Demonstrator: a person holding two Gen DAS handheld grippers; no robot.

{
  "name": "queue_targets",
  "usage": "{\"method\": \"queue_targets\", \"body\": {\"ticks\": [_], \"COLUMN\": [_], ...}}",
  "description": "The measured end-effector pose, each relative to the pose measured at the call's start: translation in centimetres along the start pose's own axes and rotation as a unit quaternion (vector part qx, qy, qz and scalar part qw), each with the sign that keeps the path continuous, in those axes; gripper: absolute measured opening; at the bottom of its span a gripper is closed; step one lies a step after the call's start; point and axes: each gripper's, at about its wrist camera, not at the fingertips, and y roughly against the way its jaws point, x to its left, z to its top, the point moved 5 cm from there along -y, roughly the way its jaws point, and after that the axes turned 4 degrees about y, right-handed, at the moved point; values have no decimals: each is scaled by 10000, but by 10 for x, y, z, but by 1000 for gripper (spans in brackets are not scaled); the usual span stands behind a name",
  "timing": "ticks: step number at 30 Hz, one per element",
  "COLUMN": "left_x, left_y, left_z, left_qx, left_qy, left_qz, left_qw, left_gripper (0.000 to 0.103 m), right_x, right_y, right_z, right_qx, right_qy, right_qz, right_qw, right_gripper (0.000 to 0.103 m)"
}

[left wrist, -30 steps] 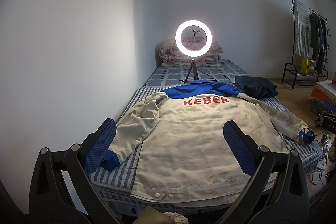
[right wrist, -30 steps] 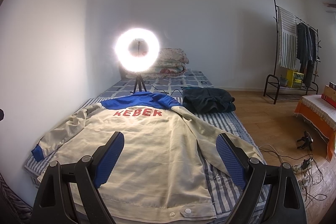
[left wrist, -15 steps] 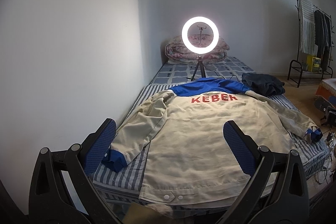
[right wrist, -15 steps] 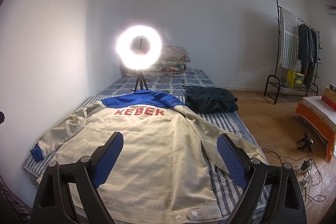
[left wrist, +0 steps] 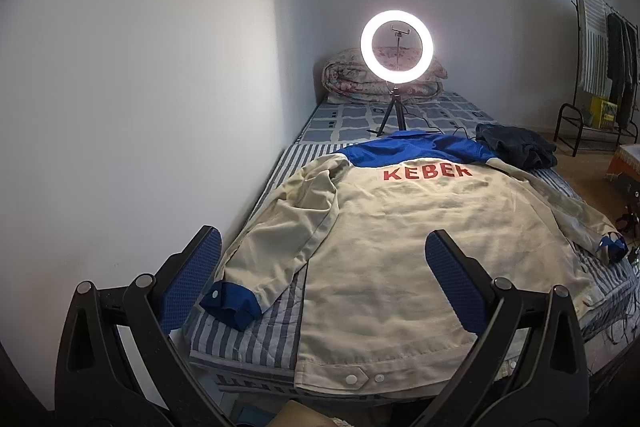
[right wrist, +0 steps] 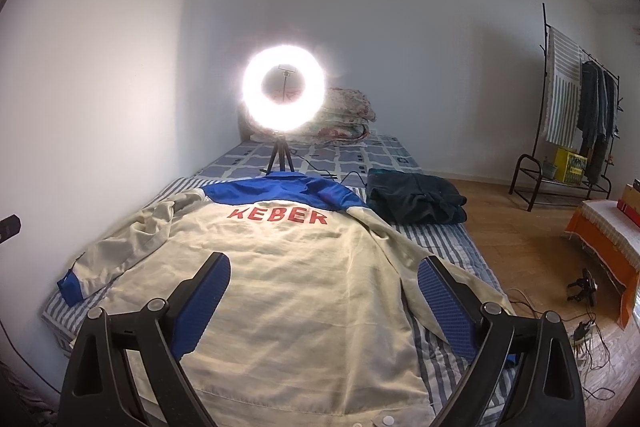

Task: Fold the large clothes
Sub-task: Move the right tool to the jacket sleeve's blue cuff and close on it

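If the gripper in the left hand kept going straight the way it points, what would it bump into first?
Most likely the beige jacket spread on the bed. The left gripper, open and empty, tilts down toward its back panel; depth is uncertain.

Both wrist cameras look down the bed (left wrist: 256,323) from its foot, sharing the jacket (left wrist: 400,247) and ring light (right wrist: 284,93).
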Motion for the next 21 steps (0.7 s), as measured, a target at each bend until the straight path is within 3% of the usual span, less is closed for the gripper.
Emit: {"method": "queue_targets", "body": {"ticks": [4, 12, 14, 18, 21], "left_x": [21, 55, 63, 71, 81], "left_y": [-9, -26, -30, -49, -55], "left_z": [-6, -35, -47, -80, -97], "left_qx": [55, 486, 597, 1273, 1313], "left_qy": [287, 400, 433, 502, 576], "left_qz": [-242, -46, -60, -188, 42], "left_qw": [9993, 9980, 9973, 9904, 9897], "left_gripper": [103, 103, 103, 103, 103], "right_x": [15, 65, 84, 129, 175], "right_y": [-10, -50, -64, -88, -112], "right_z": [7, 23, 26, 27, 22], "right_qx": [32, 286, 483, 829, 1211], "right_qy": [149, 153, 156, 245, 308], "right_qz": [175, 1267, 1646, 2393, 2908], "right_qw": [9997, 9914, 9851, 9671, 9486], "right_gripper": [99, 99, 99, 88, 77]}}
